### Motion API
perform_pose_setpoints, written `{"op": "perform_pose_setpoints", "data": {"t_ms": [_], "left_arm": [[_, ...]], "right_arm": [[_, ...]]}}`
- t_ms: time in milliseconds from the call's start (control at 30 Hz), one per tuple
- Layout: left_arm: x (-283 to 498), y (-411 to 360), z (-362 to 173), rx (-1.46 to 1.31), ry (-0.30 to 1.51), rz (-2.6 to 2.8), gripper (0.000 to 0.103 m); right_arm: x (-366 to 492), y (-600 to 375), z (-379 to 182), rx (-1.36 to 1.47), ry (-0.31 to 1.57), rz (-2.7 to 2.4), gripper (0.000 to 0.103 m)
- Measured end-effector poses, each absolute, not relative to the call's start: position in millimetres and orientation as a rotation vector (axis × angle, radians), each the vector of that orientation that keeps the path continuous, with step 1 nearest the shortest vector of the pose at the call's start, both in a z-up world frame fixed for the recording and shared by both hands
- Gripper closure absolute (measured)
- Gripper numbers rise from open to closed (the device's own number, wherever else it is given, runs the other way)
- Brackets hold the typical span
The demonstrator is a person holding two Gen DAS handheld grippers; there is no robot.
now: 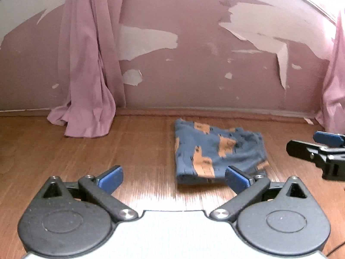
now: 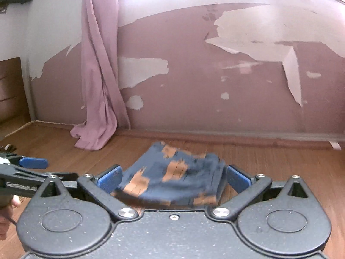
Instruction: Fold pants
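The pants [image 1: 215, 151] are blue with orange patches and lie folded into a compact bundle on the wooden floor [image 1: 86, 155] near the wall. My left gripper [image 1: 173, 179] is open and empty; the bundle lies ahead and to its right, just past the right blue pad. In the right wrist view the pants [image 2: 172, 177] lie directly ahead between the spread fingers of my right gripper [image 2: 173, 178], which is open and holds nothing. The right gripper [image 1: 323, 149] shows at the right edge of the left view, and the left gripper [image 2: 30, 168] at the left edge of the right view.
A pink curtain [image 1: 86, 64] hangs down to the floor at the left, and another curtain [image 1: 336, 86] hangs at the right edge. The wall [image 1: 194, 54] behind has peeling pink paint. A hand [image 2: 6, 215] shows at lower left. A wooden cabinet [image 2: 10, 86] stands far left.
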State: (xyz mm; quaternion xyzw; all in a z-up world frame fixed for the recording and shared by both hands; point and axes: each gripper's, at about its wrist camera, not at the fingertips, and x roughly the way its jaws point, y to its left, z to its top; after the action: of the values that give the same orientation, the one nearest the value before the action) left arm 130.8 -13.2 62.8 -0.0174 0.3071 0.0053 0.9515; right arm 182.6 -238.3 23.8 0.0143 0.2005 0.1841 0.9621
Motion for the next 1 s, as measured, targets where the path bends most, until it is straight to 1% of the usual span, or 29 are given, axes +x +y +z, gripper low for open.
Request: {"op": "perform_pose_setpoints", "data": {"t_ms": [167, 333, 667, 1000], "left_arm": [[101.2, -20.0, 55.6, -0.013, 0.628, -0.009, 0.000], [81.7, -23.9, 45.1, 0.013, 0.640, -0.018, 0.000], [74.5, -19.5, 35.4, -0.006, 0.680, -0.003, 0.000], [74.5, -17.4, 32.6, -0.015, 0.697, 0.005, 0.000]], "right_arm": [[135.6, -240.2, 10.1, 0.040, 0.426, 0.330, 0.001], [111.3, -245.5, -2.6, 0.049, 0.437, 0.294, 0.001], [114.9, -246.5, -19.5, 0.060, 0.496, 0.296, 0.001], [116.6, -246.5, -21.0, 0.072, 0.511, 0.297, 0.001]]}}
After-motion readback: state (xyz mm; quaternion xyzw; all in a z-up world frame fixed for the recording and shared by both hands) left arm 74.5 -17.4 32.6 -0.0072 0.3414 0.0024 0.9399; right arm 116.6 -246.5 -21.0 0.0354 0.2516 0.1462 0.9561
